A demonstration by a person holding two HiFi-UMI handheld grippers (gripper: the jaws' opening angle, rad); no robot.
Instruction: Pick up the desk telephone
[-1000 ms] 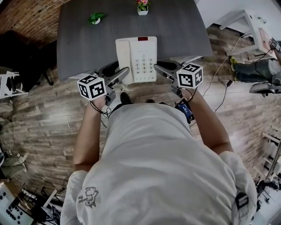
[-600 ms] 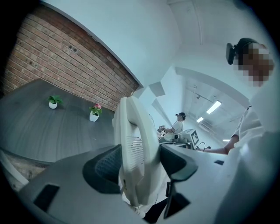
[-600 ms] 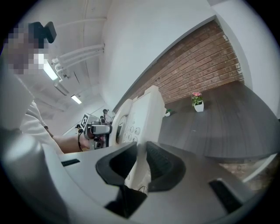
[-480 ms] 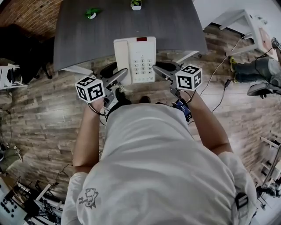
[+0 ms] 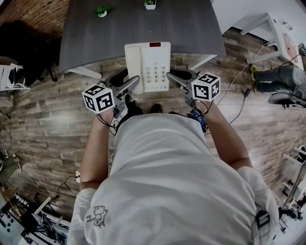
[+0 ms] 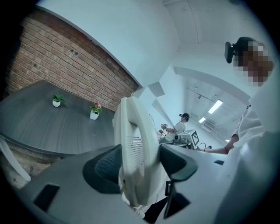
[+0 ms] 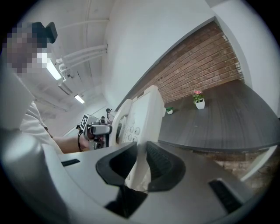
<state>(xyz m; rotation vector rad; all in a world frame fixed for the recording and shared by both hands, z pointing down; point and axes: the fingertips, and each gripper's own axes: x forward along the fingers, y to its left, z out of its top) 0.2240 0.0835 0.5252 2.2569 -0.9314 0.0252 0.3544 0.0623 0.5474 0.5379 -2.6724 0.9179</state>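
Note:
The white desk telephone (image 5: 147, 64) with its handset on the left and a grey keypad hangs in the air over the front edge of the dark grey table (image 5: 143, 26). My left gripper (image 5: 134, 84) is shut on the phone's left side. My right gripper (image 5: 172, 78) is shut on its right side. In the left gripper view the phone's handset edge (image 6: 133, 144) stands between the left gripper's (image 6: 141, 162) dark pads. In the right gripper view the phone's thin edge (image 7: 141, 127) is pinched by the right gripper (image 7: 141, 164).
Two small potted plants (image 5: 102, 10) (image 5: 149, 4) stand at the table's far edge. Wooden floor lies below the phone, with cables (image 5: 241, 81) and white furniture (image 5: 267, 26) at the right. A brick wall (image 6: 57, 65) stands behind the table. Another person (image 6: 180, 124) stands far off.
Both grippers have drawn the phone back from the table toward the person, so more of it now hangs past the table's front edge. The grips have not changed.

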